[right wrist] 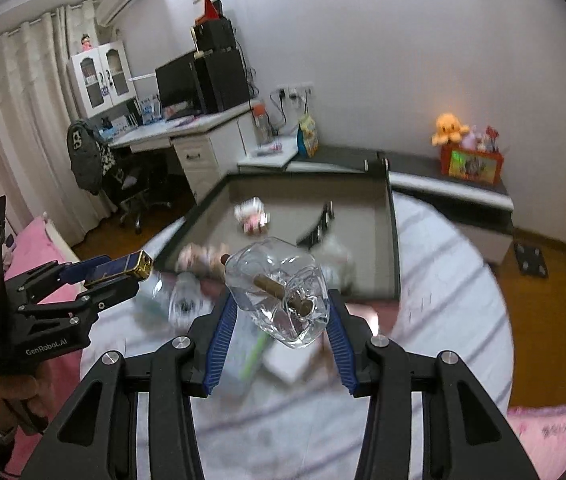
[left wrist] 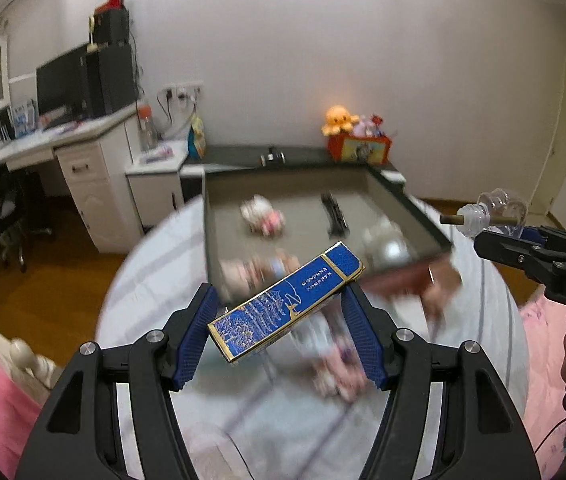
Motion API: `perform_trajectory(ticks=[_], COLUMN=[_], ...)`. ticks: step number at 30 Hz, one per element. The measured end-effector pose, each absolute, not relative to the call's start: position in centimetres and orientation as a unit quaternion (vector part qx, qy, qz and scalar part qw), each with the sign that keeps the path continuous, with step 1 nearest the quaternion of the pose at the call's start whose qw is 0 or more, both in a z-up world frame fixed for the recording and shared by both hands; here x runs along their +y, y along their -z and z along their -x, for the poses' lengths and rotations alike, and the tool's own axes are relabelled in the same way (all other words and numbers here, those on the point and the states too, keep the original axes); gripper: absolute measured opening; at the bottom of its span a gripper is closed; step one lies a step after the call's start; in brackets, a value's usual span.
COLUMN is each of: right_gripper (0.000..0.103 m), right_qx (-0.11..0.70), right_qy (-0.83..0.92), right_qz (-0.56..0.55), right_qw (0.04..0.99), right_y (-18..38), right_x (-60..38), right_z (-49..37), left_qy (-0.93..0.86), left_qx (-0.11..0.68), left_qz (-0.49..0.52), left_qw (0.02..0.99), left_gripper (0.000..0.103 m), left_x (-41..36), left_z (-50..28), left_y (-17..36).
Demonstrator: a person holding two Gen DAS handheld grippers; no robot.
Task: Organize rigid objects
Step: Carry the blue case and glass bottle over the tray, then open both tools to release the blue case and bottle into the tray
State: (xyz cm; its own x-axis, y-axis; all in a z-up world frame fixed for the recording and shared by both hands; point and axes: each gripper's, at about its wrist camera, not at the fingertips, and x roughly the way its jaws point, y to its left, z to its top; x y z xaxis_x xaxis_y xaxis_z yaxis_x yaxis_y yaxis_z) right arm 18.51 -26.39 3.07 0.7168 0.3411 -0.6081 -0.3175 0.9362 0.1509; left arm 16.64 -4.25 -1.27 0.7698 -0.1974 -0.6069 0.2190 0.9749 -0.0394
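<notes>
My left gripper [left wrist: 279, 312] is shut on a flat blue box with gold trim [left wrist: 287, 306], held tilted above the bed. It also shows in the right wrist view [right wrist: 119, 270]. My right gripper [right wrist: 281, 312] is shut on a clear glass bottle [right wrist: 279, 296] with a brown stick through its neck. The bottle also shows in the left wrist view [left wrist: 491, 212], held at the right. A grey open drawer tray [left wrist: 419, 208] lies ahead on the bed and holds a small pink toy [left wrist: 261, 216], a black clip [left wrist: 335, 216] and other blurred items.
Loose pink and white items [left wrist: 335, 364] lie blurred on the striped bedsheet [left wrist: 283, 432] below the grippers. A white desk with a monitor [left wrist: 67, 84] stands at the left. A red box with an orange plush [left wrist: 339, 120] sits on the dark cabinet behind the tray.
</notes>
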Motion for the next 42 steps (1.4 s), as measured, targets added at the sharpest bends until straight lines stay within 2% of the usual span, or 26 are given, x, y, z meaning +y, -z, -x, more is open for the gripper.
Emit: perform_trajectory(ticks=[6,11,18,32,35,36,37,38,39,42], right_gripper=[0.046,0.046,0.046,0.047,0.047,0.049,0.059,0.068,0.085,0.086], right_qx=[0.317,0.332,0.376,0.439,0.446,0.447,0.448,0.446,0.444,0.439], right_qy=[-0.169,-0.155,-0.135,-0.105,-0.102,-0.102,-0.098,-0.095,-0.093,-0.092], right_qz=[-0.017,-0.020,-0.030,-0.027,-0.027,-0.028,-0.029,-0.032,-0.035,-0.035], right_qw=[0.933,0.930,0.916,0.892,0.889,0.888,0.888,0.890,0.891,0.893], right_y=[-4.9,-4.3,-1.2,2.5,3.0,3.0,3.0,2.8,2.6,1.9], right_x=[-25.9,-25.9,-26.6,-26.2,-26.3,-26.5,-26.7,-26.8,-26.9,-27.1], right_z=[-23.9,-28.2,-32.6,-36.6,-36.5,-36.5,-36.4,-36.2,-36.2,-35.6], left_qy=[0.108,0.114,0.132,0.137,0.133,0.130,0.126,0.122,0.119,0.112], left_qx=[0.296,0.304,0.345,0.409,0.421,0.421,0.417,0.412,0.407,0.396], left_qz=[-0.003,0.006,0.009,-0.003,0.002,0.004,0.007,0.008,0.008,0.007], left_qw=[0.949,0.946,0.929,0.902,0.897,0.898,0.900,0.903,0.905,0.911], left_gripper=[0.065,0.065,0.065,0.066,0.071,0.080,0.089,0.093,0.097,0.102], left_x=[-3.6,-4.0,-6.0,-8.3,-8.1,-8.0,-7.7,-7.5,-7.3,-6.8], left_z=[-22.2,-26.4,-31.2,-35.4,-35.5,-35.5,-35.3,-35.1,-34.8,-33.9], left_y=[-1.7,-1.8,0.8,5.1,5.7,5.7,5.5,5.3,5.1,4.5])
